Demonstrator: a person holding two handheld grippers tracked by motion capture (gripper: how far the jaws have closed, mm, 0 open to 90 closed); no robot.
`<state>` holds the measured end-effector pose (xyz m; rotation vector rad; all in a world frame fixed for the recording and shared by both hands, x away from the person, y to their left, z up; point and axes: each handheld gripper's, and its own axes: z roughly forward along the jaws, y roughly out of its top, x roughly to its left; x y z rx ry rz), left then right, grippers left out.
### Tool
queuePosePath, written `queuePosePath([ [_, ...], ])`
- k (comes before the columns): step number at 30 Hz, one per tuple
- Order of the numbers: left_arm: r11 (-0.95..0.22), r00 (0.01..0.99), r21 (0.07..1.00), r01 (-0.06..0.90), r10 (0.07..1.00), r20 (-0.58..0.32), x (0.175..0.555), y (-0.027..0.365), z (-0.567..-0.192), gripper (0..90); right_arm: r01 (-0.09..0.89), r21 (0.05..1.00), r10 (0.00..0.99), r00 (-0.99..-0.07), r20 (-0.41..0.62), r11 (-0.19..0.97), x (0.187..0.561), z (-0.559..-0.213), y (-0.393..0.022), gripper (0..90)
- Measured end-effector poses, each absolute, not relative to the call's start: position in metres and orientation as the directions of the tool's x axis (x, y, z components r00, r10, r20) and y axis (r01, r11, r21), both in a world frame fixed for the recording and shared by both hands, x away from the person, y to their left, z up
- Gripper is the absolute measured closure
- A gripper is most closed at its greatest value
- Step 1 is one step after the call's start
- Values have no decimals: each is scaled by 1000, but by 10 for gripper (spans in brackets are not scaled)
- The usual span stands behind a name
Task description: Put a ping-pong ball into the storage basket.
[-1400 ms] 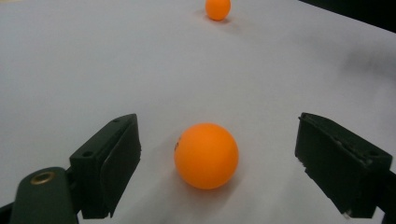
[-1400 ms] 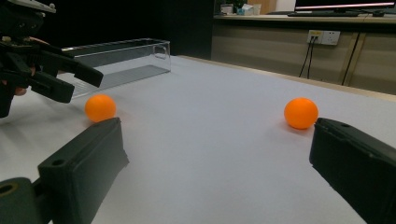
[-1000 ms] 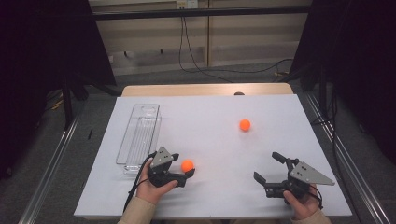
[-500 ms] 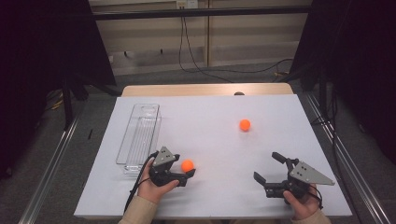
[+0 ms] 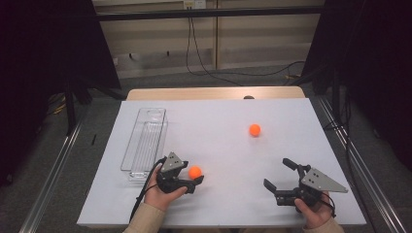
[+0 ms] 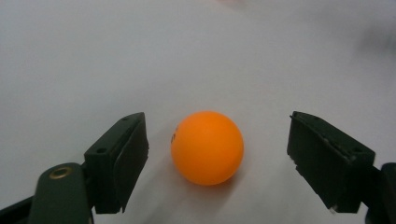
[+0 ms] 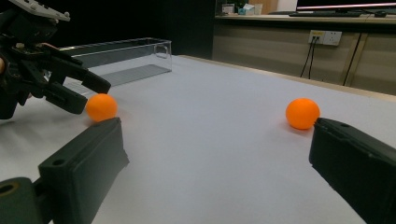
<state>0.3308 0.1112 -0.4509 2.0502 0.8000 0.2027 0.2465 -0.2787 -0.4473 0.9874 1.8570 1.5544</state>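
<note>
Left gripper view shows the left gripper with its jaws just narrowing around the near orange ball, which sits between them on the white table, pads not yet touching, so the grasp looks imminent; the right gripper rests spread wide.

The left gripper sits low at the near edge, held in the person's left hand, and points to the right. Its jaws have just been closing a bit, but there is a gap on both sides. The right gripper rests in the right hand, pointing up and left, with jaws spread wide.
</note>
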Motion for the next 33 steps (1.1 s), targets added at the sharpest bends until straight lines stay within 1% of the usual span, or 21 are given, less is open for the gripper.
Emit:
queuePosePath([
  [9, -393, 772, 788, 473, 617, -155, 332, 109, -452, 218, 202, 977, 799, -599, 62, 76, 246, -447, -279, 29],
  [33, -420, 772, 768, 483, 618, -147, 334, 106, -456, 298, 203, 976, 798, -599, 63, 75, 246, -447, -279, 30],
])
